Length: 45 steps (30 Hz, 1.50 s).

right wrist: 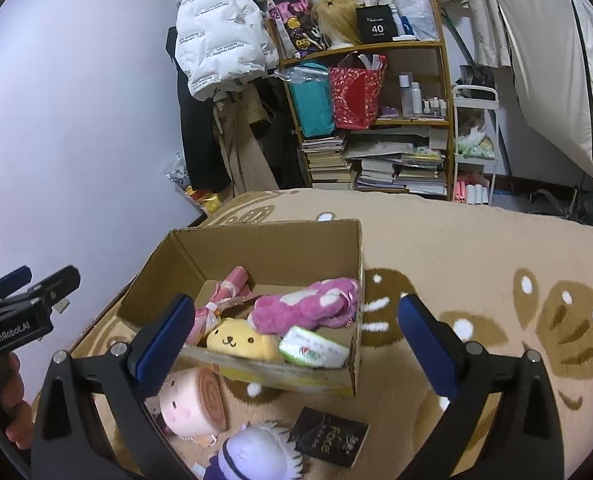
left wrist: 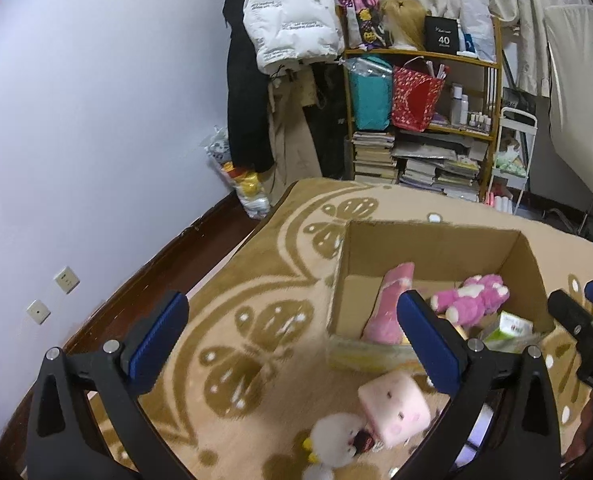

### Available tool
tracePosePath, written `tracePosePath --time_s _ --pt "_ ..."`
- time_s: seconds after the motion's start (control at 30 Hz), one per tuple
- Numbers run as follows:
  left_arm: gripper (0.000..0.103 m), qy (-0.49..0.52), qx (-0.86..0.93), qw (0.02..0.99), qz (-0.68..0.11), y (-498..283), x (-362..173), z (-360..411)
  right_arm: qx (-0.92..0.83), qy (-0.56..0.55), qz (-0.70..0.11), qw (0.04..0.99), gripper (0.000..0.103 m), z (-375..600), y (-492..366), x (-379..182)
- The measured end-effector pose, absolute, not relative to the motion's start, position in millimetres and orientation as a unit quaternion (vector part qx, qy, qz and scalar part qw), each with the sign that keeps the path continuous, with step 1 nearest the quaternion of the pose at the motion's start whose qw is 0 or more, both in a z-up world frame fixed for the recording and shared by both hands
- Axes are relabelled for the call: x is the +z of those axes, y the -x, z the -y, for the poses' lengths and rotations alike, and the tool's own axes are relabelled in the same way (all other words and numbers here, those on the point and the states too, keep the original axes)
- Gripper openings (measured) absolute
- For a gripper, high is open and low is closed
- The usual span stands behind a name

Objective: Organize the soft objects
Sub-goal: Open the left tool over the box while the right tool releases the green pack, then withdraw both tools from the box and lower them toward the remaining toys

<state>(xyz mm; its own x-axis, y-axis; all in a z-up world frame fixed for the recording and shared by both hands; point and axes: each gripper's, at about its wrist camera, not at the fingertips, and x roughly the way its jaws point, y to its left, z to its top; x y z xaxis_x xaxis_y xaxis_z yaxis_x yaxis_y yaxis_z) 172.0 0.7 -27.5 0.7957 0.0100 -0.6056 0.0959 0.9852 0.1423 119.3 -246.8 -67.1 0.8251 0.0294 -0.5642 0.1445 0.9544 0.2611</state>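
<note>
An open cardboard box (right wrist: 264, 248) stands on a patterned blanket; it also shows in the left wrist view (left wrist: 436, 252). Inside lie a pink plush bear (right wrist: 308, 308), a yellow plush (right wrist: 240, 340), a pink wrapped roll (right wrist: 232, 284) and a green-white pack (right wrist: 312, 348). In front of the box lie a pink roll-cake plush (right wrist: 194, 400), a white-purple plush (right wrist: 252, 452) and a black packet (right wrist: 328, 436). My left gripper (left wrist: 292, 340) is open and empty above the pink plush (left wrist: 392, 404) and a white plush (left wrist: 332, 436). My right gripper (right wrist: 292, 340) is open and empty over the box front.
A wooden shelf (right wrist: 376, 46) with books, bags and bottles stands behind the bed. Coats (right wrist: 216, 32) hang to its left. A white cart (right wrist: 474, 140) stands at the right. The lilac wall (left wrist: 96, 120) and dark floor border the blanket's left edge.
</note>
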Motion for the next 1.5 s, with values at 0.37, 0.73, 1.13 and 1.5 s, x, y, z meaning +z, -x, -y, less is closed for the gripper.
tracePosePath --time_s 0.37,0.73,1.13,1.5 --pt "0.103 -0.08 -0.015 0.939 -0.335 -136 -22 -17 -0.023 -0.138 -0.306 0.942 0.103 236 -91 -58" --pt "0.103 -0.102 -0.015 0.933 -0.346 -113 -32 -16 -0.02 -0.125 -0.31 0.942 0.103 218 -69 -60" --pt "0.103 -0.092 -0.021 0.917 -0.388 -126 -64 -17 -0.016 -0.137 -0.346 0.928 0.103 216 -78 -93" --pt "0.103 -0.09 -0.019 0.901 -0.423 -150 -92 -18 0.004 -0.14 -0.388 0.911 0.103 205 -95 -125"
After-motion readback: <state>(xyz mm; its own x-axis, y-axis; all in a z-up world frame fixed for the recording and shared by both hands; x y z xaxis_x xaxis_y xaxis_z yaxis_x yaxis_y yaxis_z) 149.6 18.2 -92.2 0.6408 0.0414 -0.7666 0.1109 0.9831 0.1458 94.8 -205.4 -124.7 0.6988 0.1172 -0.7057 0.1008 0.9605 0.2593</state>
